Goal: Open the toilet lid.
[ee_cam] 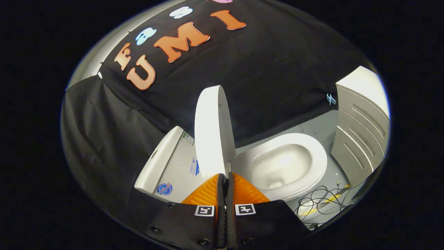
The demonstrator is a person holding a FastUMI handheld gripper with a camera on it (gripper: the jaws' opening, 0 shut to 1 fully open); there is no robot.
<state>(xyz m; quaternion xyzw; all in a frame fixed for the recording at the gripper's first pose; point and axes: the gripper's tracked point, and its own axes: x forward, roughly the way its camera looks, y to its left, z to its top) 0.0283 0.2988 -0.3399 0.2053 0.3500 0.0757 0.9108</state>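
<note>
**Toilet lid standing up, fingers pressed together right under it**

So the toilet lid (212,133) is up; it's a plain white oval, smooth and a bit glossy, seen nearly edge-on so it looks like a tall narrow slab; it stands raised off the seat, between the tank (163,163) on one side and the open bowl on the other; whether it actually leans on the tank I can't tell from this angle. The seat (317,156) is down, a white ring around the bowl (282,165), which is fully exposed; the tank has a few stickers on its face, too small to make out.

The gripper (226,177) sits just below the lid's lower edge, pointing straight at it; the fingers (208,192) are closed against each other with no visible gap along the seam between them; nothing is pinched between them as far as I can see; the tips come right up to the lid's bottom edge, and contact there is hard to judge.

Other stuff: black cloth wall behind everything; a white slatted cabinet (360,139) past the bowl; a small clip (331,99) on the cloth's edge; a tangle of cables (322,199) on the floor (321,126) beside the bowl.
</note>
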